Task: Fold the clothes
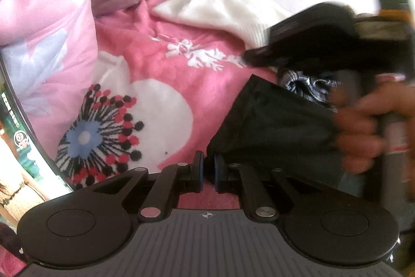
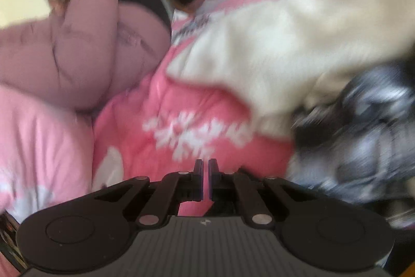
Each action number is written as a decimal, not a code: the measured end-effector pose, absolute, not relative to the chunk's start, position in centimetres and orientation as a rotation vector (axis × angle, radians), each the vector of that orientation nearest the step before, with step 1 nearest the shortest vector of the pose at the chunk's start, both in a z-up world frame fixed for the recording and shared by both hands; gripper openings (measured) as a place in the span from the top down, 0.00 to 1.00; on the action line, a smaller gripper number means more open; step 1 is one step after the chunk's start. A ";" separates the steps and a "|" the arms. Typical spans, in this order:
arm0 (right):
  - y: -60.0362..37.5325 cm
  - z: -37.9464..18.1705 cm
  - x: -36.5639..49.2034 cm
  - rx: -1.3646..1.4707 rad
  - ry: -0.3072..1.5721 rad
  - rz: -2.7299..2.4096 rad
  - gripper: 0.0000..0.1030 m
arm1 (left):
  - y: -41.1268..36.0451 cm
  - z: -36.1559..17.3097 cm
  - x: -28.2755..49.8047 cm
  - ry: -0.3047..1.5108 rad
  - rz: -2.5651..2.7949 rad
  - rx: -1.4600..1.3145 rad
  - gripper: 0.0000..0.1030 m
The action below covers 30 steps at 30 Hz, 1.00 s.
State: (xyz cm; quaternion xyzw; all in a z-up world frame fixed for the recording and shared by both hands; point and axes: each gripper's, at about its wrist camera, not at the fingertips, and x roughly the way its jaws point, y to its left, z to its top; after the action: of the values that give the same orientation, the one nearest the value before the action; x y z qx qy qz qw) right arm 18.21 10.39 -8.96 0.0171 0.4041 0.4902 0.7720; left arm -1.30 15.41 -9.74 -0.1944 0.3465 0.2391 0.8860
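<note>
Both grippers nearly shut over a pink floral blanket (image 1: 160, 74).

Left gripper (image 1: 208, 170) has its jaws pinched narrow at the corner of a black garment (image 1: 272, 121); whether it grips is unclear. Right gripper (image 2: 205, 179), held by a hand (image 1: 363, 126), is closed on nothing, near a white sweater (image 2: 272, 48) and grey patterned cloth (image 2: 363, 126).

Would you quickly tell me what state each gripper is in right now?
Left gripper: shut on the black garment.
Right gripper: shut, nothing visible between its pads.

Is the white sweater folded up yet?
No. The white sweater lies loose and rumpled on the pink blanket, no neat edges.
</note>
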 end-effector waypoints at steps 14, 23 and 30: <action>-2.5 -5.6 13.9 -0.199 1.013 1.029 0.96 | 14.9 -9.6 -1.4 0.716 0.578 -0.309 0.68; -4.8 -7.2 14.2 -0.105 0.995 0.861 0.96 | 13.4 -8.9 -3.3 0.696 0.671 -0.223 0.49; -0.8 -7.3 17.4 -0.085 0.945 0.843 0.96 | 12.1 -8.5 -2.1 0.668 0.595 -0.200 0.48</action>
State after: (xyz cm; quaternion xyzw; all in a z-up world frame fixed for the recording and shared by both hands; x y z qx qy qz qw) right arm 17.38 -0.78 -7.29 -0.0395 0.4414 0.3937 0.8054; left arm -2.05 12.10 -8.51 -0.0965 0.3223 0.2871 0.8969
